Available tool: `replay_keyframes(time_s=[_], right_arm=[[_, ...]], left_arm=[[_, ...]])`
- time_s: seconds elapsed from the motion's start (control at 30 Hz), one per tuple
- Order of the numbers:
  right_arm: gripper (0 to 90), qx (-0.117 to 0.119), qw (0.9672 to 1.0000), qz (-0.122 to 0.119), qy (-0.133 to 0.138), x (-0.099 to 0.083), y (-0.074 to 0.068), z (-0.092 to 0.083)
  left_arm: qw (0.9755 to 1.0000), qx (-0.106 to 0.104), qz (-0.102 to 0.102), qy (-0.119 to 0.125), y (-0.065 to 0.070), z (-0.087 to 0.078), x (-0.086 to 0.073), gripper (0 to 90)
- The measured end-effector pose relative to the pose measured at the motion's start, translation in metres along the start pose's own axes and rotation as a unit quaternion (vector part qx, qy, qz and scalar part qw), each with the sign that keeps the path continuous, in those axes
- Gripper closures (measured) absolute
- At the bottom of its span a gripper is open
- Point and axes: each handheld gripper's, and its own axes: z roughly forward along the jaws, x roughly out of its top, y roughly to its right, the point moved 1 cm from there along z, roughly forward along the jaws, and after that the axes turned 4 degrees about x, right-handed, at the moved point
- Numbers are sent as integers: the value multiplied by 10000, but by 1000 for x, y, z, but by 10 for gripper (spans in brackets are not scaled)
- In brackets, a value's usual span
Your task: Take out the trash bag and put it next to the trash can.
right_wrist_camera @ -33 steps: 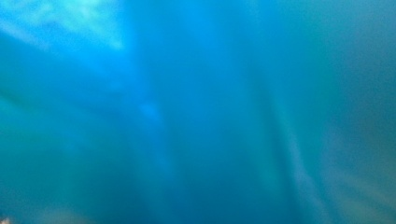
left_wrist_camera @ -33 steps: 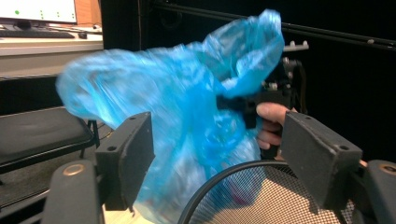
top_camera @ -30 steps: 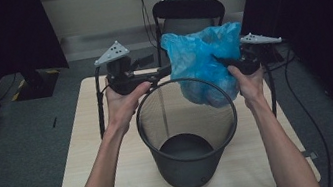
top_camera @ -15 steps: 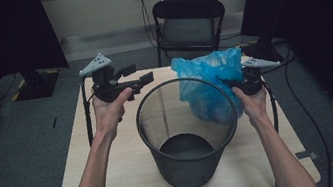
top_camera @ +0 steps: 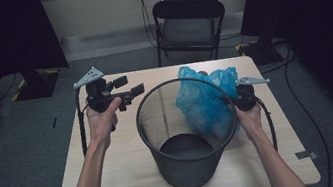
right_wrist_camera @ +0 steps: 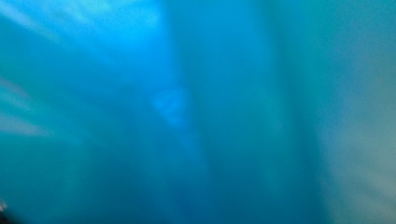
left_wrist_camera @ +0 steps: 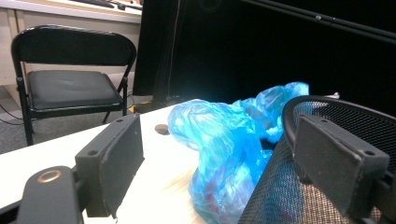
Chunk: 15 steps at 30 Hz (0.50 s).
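Blue plastic bag (top_camera: 206, 100) at black mesh bin (top_camera: 182, 141), wooden table (top_camera: 118, 182).
Bag hangs over the bin's far right rim, pinched in the right gripper (top_camera: 242, 97). Left gripper (top_camera: 128, 90), left of the bin, has just been opening; its jaws stand spread, nothing between. No readable writing or labels.

A light wooden table (top_camera: 118, 182) is being seen standing on a grey carpeted floor (top_camera: 18, 162). A black mesh wastebasket (top_camera: 186, 166) is being carried upright near the middle of its top. A crumpled blue plastic bag (top_camera: 203, 100) is being seen against the basket's right rim; whether it is resting on the tabletop cannot be told.
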Motion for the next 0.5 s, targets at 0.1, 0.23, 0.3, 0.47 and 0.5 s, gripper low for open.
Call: replay_keyframes(time_s=[0.1, 0.23, 0.3, 0.47, 0.5], right_arm=[[888, -12, 10000, 79, -43, -10, 2, 2], [887, -133, 9997, 192, 12, -13, 7, 2], [886, -193, 9996, 206, 33, -9, 10, 2], [888, -316, 9991, 216, 160, 14, 12, 3], [888, -266, 9990, 245, 250, 19, 12, 3]], left_arm=[[10000, 44, -14, -68, -5, -3, -8, 157], [9997, 140, 31, -222, -9, -5, -21, 160], [9993, 199, 63, -297, -10, -5, -28, 163], [9976, 225, 229, -614, -12, 1, -49, 183], [9977, 186, 193, -630, -11, 2, -53, 183]])
